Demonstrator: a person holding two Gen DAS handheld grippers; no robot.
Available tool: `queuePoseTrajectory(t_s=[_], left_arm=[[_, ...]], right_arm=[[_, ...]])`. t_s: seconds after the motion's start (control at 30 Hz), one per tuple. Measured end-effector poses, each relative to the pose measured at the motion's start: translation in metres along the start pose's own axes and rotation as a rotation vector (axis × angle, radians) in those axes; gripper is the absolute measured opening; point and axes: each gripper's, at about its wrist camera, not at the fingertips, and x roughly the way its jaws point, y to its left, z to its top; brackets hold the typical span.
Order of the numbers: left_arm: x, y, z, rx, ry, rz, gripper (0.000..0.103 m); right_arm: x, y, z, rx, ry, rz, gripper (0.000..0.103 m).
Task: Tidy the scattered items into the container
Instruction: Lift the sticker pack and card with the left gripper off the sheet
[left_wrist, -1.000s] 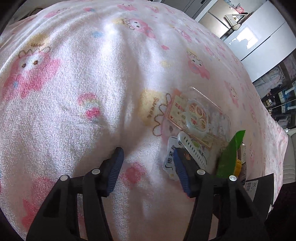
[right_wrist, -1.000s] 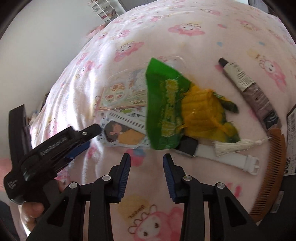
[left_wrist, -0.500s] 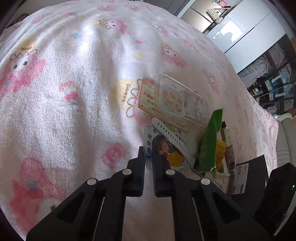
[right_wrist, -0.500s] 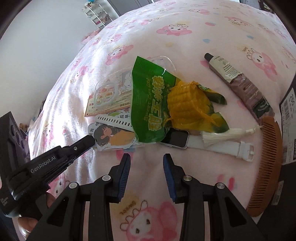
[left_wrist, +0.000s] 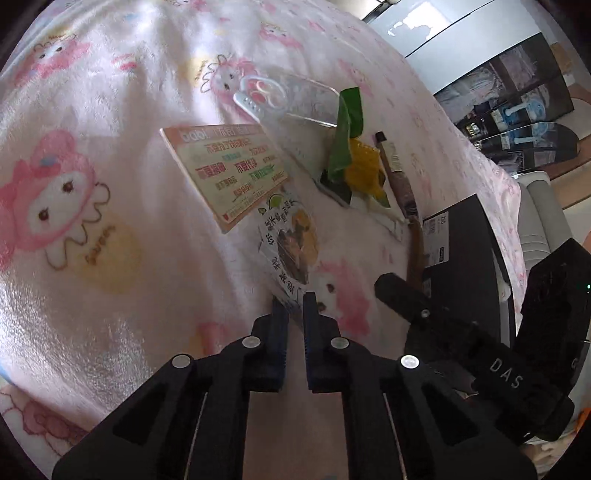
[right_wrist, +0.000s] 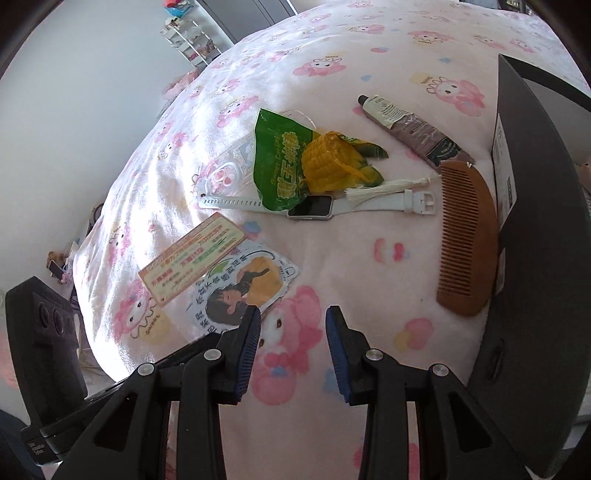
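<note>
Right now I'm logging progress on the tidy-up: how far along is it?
Barely started: nothing visibly sits in the black box. In hand: the left gripper is pinched on the cartoon sticker sheet, with the orange card lying across its far end. The right gripper is open and empty. Left on the blanket: corn snack bag, white watch, wooden comb, tube, clear case.

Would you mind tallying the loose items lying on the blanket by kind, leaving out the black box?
Flat paper or plastic pieces: 3 — cartoon sticker, orange card, clear phone case
Food: 1 — corn packet
Grooming things: 2 — cream tube, wooden comb
Wearables: 1 — white smartwatch
Total: 7
</note>
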Motion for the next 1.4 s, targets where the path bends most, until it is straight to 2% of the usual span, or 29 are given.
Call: queuePoseTrajectory(t_s=[0.07, 0.13, 0.23, 0.3, 0.37, 0.43, 0.5, 0.53, 0.7, 0.8, 0.87, 0.9, 0.93, 0.97, 1.07, 1.23, 1.3, 1.33, 1.4], left_arm=[[-0.007, 0.006, 0.005, -0.021, -0.032, -0.018, 0.035], [-0.019, 0.012, 0.01, -0.041, -0.083, -0.036, 0.042], [-0.025, 0.021, 0.025, -0.058, -0.146, 0.019, 0.042], [-0.019, 0.032, 0.035, -0.093, -0.143, 0.058, 0.042], [-0.015, 0.049, 0.039, -0.161, -0.132, 0.026, 0.042], [-0.014, 0.064, 0.041, -0.224, -0.127, -0.032, 0.042], [-0.012, 0.073, 0.043, -0.253, -0.125, -0.036, 0.034], [-0.012, 0.075, 0.043, -0.259, -0.127, -0.022, 0.025], [-0.023, 0.084, 0.039, -0.287, -0.183, -0.019, 0.024], [-0.025, 0.083, 0.04, -0.276, -0.198, 0.016, 0.024], [-0.023, 0.081, 0.041, -0.259, -0.196, 0.046, 0.012], [-0.021, 0.079, 0.041, -0.244, -0.187, 0.056, 0.012], [-0.018, 0.077, 0.041, -0.231, -0.176, 0.055, 0.01], [-0.016, 0.075, 0.041, -0.218, -0.164, 0.051, 0.01], [-0.013, 0.065, 0.034, -0.165, -0.139, 0.064, 0.01], [-0.018, 0.049, 0.008, -0.138, -0.06, -0.023, 0.01], [-0.022, 0.035, -0.007, -0.109, -0.036, -0.034, 0.01], [-0.023, 0.027, -0.015, -0.089, -0.022, -0.031, 0.01], [-0.028, 0.013, -0.028, -0.058, 0.003, -0.03, 0.01]], right_arm=[[0.011, -0.003, 0.001, 0.006, 0.009, 0.01, 0.033], [0.018, -0.003, -0.001, 0.006, 0.026, 0.019, 0.033], [0.037, 0.009, -0.001, -0.014, 0.062, 0.068, 0.037], [0.053, 0.012, -0.005, -0.015, 0.093, 0.094, 0.04], [0.068, 0.015, -0.003, -0.009, 0.12, 0.089, 0.04], [0.071, 0.018, -0.004, -0.006, 0.111, 0.081, 0.04], [0.08, 0.018, 0.008, 0.009, 0.098, 0.075, 0.04], [0.085, 0.017, 0.017, 0.022, 0.091, 0.069, 0.04], [0.119, 0.024, 0.071, 0.037, 0.046, 0.064, 0.042], [0.154, 0.04, 0.092, -0.011, 0.106, 0.085, 0.043], [0.178, 0.051, 0.099, -0.046, 0.155, 0.116, 0.043], [0.188, 0.057, 0.101, -0.061, 0.179, 0.127, 0.041], [0.196, 0.063, 0.102, -0.079, 0.193, 0.129, 0.033], [0.199, 0.069, 0.102, -0.1, 0.193, 0.127, 0.028], [0.199, 0.08, 0.105, -0.141, 0.162, 0.124, 0.027], [0.184, 0.068, 0.106, -0.074, 0.132, 0.166, 0.022], [0.165, 0.062, 0.089, -0.064, 0.113, 0.164, 0.022], [0.136, 0.066, 0.064, -0.062, 0.108, 0.157, 0.022], [0.102, 0.05, 0.032, -0.055, 0.113, 0.144, 0.022]])
